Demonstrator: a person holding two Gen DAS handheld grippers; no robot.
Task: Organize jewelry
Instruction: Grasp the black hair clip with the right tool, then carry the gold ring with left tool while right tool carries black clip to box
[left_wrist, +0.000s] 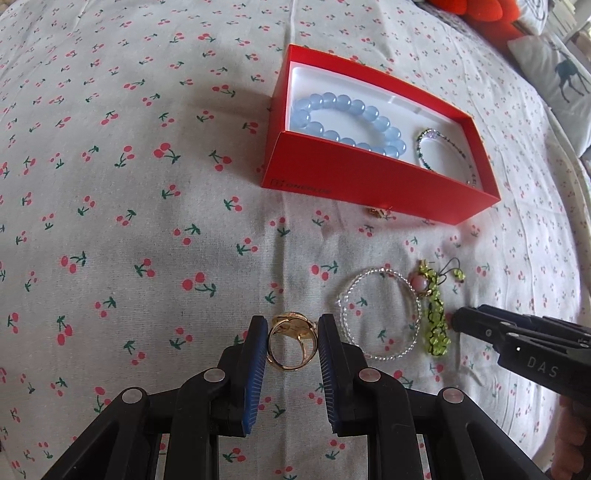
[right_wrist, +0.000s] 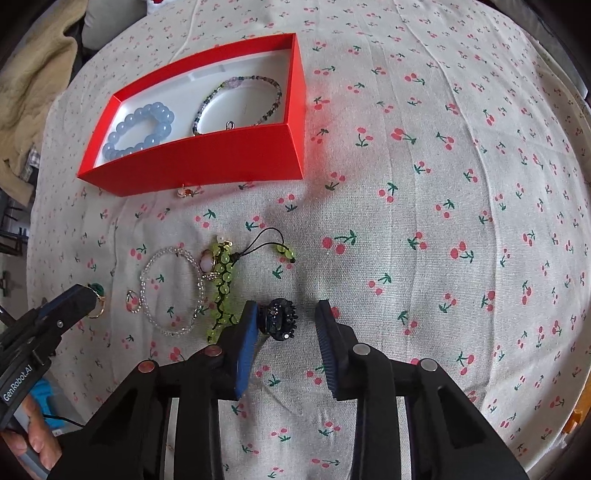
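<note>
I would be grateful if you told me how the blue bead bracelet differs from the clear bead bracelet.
The blue bead bracelet lies inside the red box; the clear bead bracelet lies on the cherry-print cloth outside it. The blue one has large, milky blue beads; the clear one has tiny see-through beads. The blue one touches no other piece, while the clear one lies against the green bead charm. Both are closed loops lying flat.

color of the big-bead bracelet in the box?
Pale translucent blue; the big-bead bracelet in the red box shows best in the left wrist view.

Two bracelets (right_wrist: 140, 129) in box (right_wrist: 207, 158), clear bracelet (right_wrist: 173, 291) before it on cloth (right_wrist: 443, 221)
</note>
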